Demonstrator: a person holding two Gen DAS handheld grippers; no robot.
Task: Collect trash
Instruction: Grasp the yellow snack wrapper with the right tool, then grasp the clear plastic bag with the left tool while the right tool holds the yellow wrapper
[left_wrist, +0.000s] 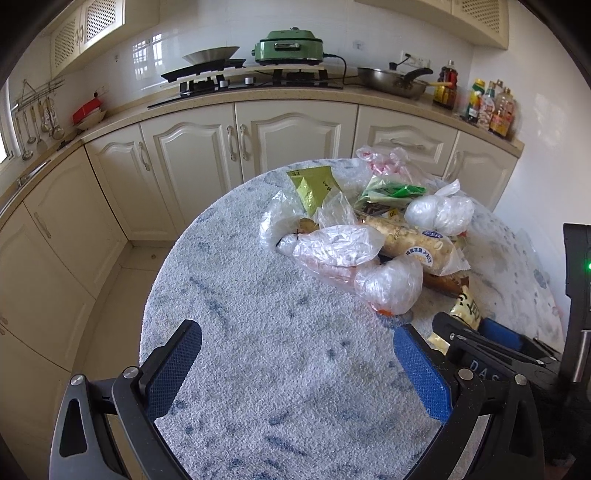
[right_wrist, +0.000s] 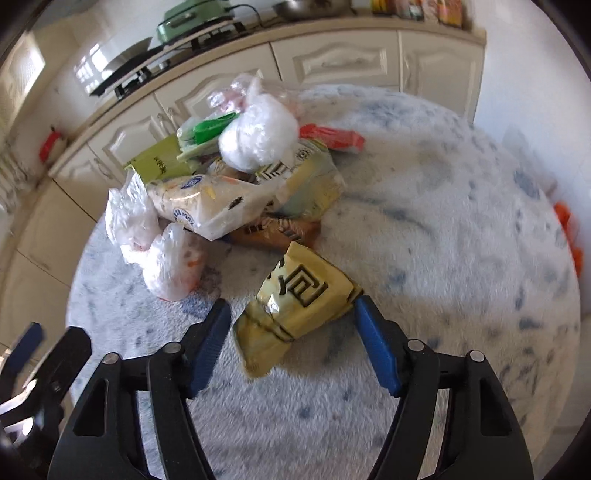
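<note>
Blue pads (right_wrist: 207, 347) of my right gripper (right_wrist: 293, 345) stood on either side of a gold packet (right_wrist: 295, 306) that lay flat on the round table (right_wrist: 443, 229). 1 pad sat at the packet's right edge, apparently touching it; the other stood just clear of the left edge. I judged the packet bracketed but not yet clamped, so nothing was held. The jaws were about half open, a width suited to the packet's short side.

My left gripper (left_wrist: 295, 365) hung over bare tabletop with its jaws wide apart and nothing between them. I judged that it was kept there to stay out of the right gripper's path, since the 2 tools were close together.

Remaining trash sat in 1 heap (left_wrist: 369, 229) just beyond the gold packet: several knotted clear bags (left_wrist: 332, 247), a long snack wrapper (right_wrist: 207, 206), a green pouch (left_wrist: 314, 188) and other wrappers. The gold packet lay apart from the heap on the near side, which made it the easiest piece to take first. No bin was visible in either view.
</note>
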